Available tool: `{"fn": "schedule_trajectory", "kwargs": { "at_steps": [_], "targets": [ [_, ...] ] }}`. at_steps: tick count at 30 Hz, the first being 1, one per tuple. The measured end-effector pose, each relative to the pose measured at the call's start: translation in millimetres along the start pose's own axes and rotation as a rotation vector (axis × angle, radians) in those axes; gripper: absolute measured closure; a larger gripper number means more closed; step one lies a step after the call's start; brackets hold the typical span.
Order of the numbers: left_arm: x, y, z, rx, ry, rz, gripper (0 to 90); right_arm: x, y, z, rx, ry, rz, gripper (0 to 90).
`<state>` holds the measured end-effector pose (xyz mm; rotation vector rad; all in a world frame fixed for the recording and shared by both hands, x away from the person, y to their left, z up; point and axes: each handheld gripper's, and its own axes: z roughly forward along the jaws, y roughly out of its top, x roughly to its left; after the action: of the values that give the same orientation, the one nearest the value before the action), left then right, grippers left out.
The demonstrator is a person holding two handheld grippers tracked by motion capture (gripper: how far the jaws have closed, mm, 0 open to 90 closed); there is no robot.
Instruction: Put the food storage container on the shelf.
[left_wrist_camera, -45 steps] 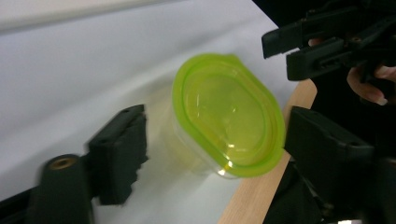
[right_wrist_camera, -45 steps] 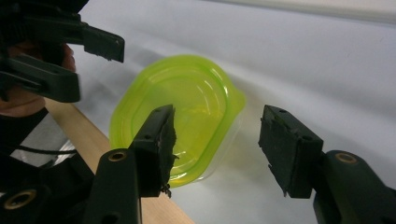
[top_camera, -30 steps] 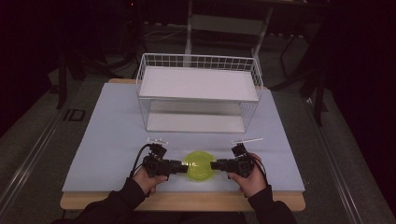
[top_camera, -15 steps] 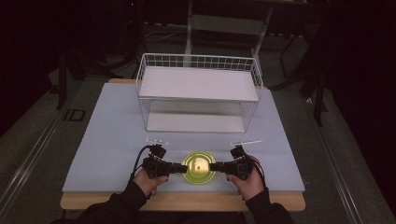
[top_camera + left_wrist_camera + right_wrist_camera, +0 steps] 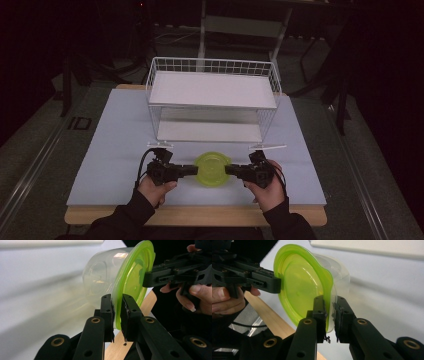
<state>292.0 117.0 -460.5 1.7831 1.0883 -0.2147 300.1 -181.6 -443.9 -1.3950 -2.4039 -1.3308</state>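
Observation:
A clear plastic container [image 5: 212,169] with a lime-green lid [image 5: 135,272] hangs between my two grippers near the table's front edge, lid side up in the high view. My left gripper [image 5: 194,170] is shut on the lid's rim from the left; in the left gripper view its jaws [image 5: 117,315] pinch the green edge, and the clear tub [image 5: 100,277] bulges beyond. My right gripper [image 5: 230,170] is shut on the opposite rim; its jaws [image 5: 329,315] clamp the lid [image 5: 299,282] and tub wall [image 5: 340,272]. Each gripper view shows the other gripper across the lid.
A white wire shelf basket [image 5: 212,100] with two white shelves stands at the back middle of the pale mat [image 5: 115,150]. The wooden table edge [image 5: 200,215] runs just under the person's hands. Dark floor and chair legs surround the table.
Both grippers and the container between them have shifted a little away from the front edge toward the basket; the lid now faces more upward. Both grips stay shut.

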Motion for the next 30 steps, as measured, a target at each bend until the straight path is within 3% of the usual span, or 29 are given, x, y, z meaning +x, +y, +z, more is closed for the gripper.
{"fn": "schedule_trajectory", "kwargs": {
  "at_steps": [5, 10, 13, 15, 18, 30],
  "targets": [
    [-7.2, 11.7, -11.1, -0.043, 0.008, 0.032, 82.1, 9.5, 11.4, -7.5, -0.036, 0.0, -0.021, 80.7],
    [-11.3, 23.3, -18.1, -0.061, 0.008, 0.036, 82.3, 13.2, 19.2, -11.6, -0.056, -0.004, -0.028, 80.7],
    [-16.6, 35.7, -26.6, -0.085, 0.001, 0.042, 82.3, 21.0, 35.2, -21.4, -0.088, -0.007, -0.044, 80.8],
    [-16.6, 35.7, -26.6, -0.085, 0.001, 0.042, 82.3, 22.6, 38.9, -23.5, -0.094, -0.005, -0.046, 80.8],
    [-23.8, 54.3, -36.9, -0.117, -0.002, 0.053, 82.3, 28.3, 54.8, -32.8, -0.121, -0.003, -0.06, 80.9],
    [-43.8, 101.6, -54.5, -0.176, 0.016, 0.075, 82.2, 39.0, 101.5, -59.0, -0.171, -0.005, -0.068, 80.9]
  ]
}}
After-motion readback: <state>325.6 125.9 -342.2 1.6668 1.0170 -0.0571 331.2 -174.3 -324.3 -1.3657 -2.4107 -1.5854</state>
